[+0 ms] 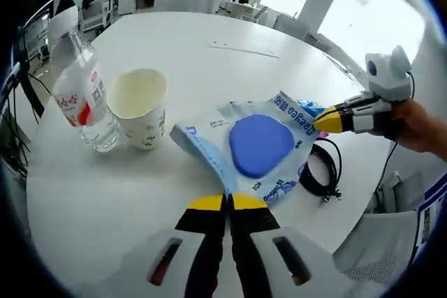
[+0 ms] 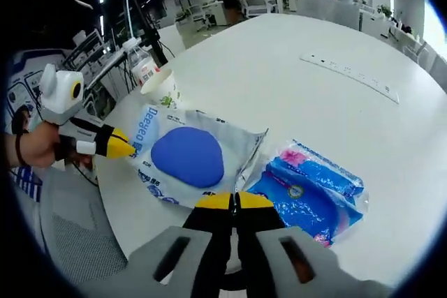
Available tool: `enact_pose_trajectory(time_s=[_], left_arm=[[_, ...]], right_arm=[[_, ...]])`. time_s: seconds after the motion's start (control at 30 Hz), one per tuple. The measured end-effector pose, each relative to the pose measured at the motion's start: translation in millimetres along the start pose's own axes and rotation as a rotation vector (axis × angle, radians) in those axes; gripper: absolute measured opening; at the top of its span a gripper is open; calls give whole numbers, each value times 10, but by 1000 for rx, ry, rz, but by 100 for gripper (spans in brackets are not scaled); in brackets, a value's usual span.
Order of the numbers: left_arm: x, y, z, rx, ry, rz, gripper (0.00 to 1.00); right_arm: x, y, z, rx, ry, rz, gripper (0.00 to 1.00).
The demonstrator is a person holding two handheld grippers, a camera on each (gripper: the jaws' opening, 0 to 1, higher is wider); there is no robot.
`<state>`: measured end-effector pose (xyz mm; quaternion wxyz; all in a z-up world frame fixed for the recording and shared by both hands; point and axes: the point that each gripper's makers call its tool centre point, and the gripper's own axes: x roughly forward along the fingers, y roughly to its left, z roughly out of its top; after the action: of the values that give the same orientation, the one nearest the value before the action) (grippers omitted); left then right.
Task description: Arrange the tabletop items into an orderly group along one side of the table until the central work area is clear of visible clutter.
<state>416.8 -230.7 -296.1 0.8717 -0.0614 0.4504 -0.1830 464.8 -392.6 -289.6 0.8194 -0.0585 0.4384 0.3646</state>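
While both jaws pinched opposite edges:
Left gripper: clamped on wipes pack.
Right gripper: clamped, same pack.
Cup, bottle: touching, beside pack.
Blue packet: near right gripper.

A round white table carries a bottle and cup at nine o'clock, a wipes pack centre, a cable at three; another pack.

table: I see smooth white, faint sheen
wipes pack: glossy crinkled plastic film
cup: matt paper
bottle: clear shiny plastic
blue packet: glossy wrinkled plastic
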Motion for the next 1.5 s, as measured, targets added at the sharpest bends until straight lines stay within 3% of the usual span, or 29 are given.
enact_pose_trajectory(time_s=[0.4, 0.7, 1.23, 1.5], left_arm=[[151, 113, 262, -78, -40, 15, 0], [240, 266, 367, -124, -54, 38, 0], [356, 361, 313, -134, -18, 55, 0], [314, 453, 263, -147, -26, 35, 7]], right_arm=[[-14, -86, 16, 46, -15, -16, 0], [68, -96, 87, 54, -29, -9, 0], [163, -130, -20, 67, 2, -5, 0], [180, -138, -82, 99, -5, 4, 3]])
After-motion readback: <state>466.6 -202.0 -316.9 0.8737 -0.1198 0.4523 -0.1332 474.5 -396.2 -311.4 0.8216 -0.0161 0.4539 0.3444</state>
